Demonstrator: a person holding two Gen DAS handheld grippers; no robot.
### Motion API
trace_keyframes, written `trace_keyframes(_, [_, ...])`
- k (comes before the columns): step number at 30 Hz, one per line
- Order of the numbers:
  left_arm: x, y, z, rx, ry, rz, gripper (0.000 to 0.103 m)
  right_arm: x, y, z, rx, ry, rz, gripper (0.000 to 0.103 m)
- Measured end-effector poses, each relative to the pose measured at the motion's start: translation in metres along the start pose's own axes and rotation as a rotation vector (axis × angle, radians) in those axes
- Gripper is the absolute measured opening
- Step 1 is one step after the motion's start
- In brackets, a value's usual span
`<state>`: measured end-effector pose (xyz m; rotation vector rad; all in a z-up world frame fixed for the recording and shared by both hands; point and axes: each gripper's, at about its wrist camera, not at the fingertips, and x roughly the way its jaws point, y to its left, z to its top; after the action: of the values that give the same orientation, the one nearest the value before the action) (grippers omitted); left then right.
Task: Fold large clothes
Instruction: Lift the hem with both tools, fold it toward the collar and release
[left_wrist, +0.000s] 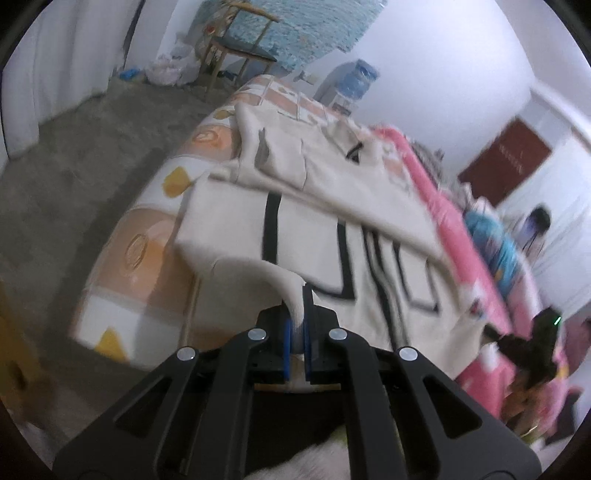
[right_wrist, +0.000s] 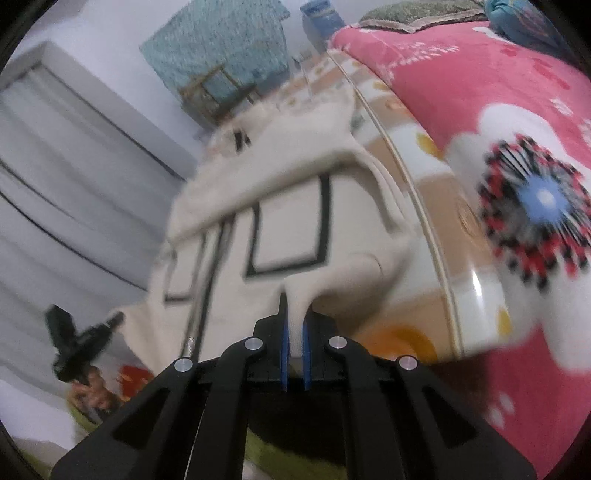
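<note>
— Grey floor (left_wrist: 92, 155), white walls, and that bed (left_wrist: 147, 280) with the orange-patterned sheet as the landmark. Where's the garment?

— Lying on the bed: a cream garment (left_wrist: 332, 206) with black outlined rectangles, its near edge lifted off the sheet at two corners.

— And the claws?

— The left gripper (left_wrist: 300, 325) is pinched tight on one corner of the cream cloth. The right gripper (right_wrist: 295, 332) is clamped on another corner, nearer the pink blanket (right_wrist: 461, 74) that covers the far side of the bed.

— Anything beyond the bed?

— A wooden chair (left_wrist: 236, 48) past its far end, against a blue hanging.
</note>
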<state>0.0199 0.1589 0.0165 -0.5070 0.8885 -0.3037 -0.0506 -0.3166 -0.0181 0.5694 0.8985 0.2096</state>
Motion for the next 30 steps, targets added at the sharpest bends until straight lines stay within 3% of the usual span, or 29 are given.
trace_keyframes(5, [0.027, 0.013, 0.046, -0.103, -0.018, -0.048, 0.004, 0.031, 0.011, 0.054, 0.000, -0.050, 0.014, 0.006])
trace_keyframes(10, [0.060, 0.035, 0.078, -0.190, -0.002, -0.061, 0.005, 0.070, -0.005, 0.098, 0.090, -0.047, 0.033, 0.006])
trace_keyframes(14, [0.087, 0.059, 0.089, -0.255, 0.002, -0.049, 0.012, 0.096, -0.028, 0.111, 0.170, -0.030, 0.029, 0.008])
trace_keyframes(16, [0.092, 0.067, 0.090, -0.260, -0.019, -0.001, 0.013, 0.106, -0.038, 0.110, 0.196, -0.013, 0.029, 0.008])
trace_keyframes(19, [0.084, 0.076, 0.089, -0.265, -0.064, 0.002, 0.016, 0.108, -0.039, 0.106, 0.180, -0.012, 0.005, 0.008])
trace_keyframes(21, [0.072, 0.072, 0.089, -0.220, -0.105, 0.046, 0.017, 0.100, -0.030, 0.105, 0.119, -0.042, -0.055, 0.022])
trace_keyframes(24, [0.057, 0.055, 0.087, -0.111, -0.149, 0.111, 0.021, 0.076, -0.011, 0.104, -0.004, -0.149, -0.229, 0.042])
trace_keyframes(27, [0.052, 0.020, 0.080, 0.033, -0.158, 0.125, 0.032, 0.063, 0.006, 0.105, -0.093, -0.201, -0.324, 0.044])
trace_keyframes(30, [0.064, -0.013, 0.072, 0.149, -0.124, 0.103, 0.044, 0.068, 0.031, 0.104, -0.199, -0.193, -0.345, 0.053])
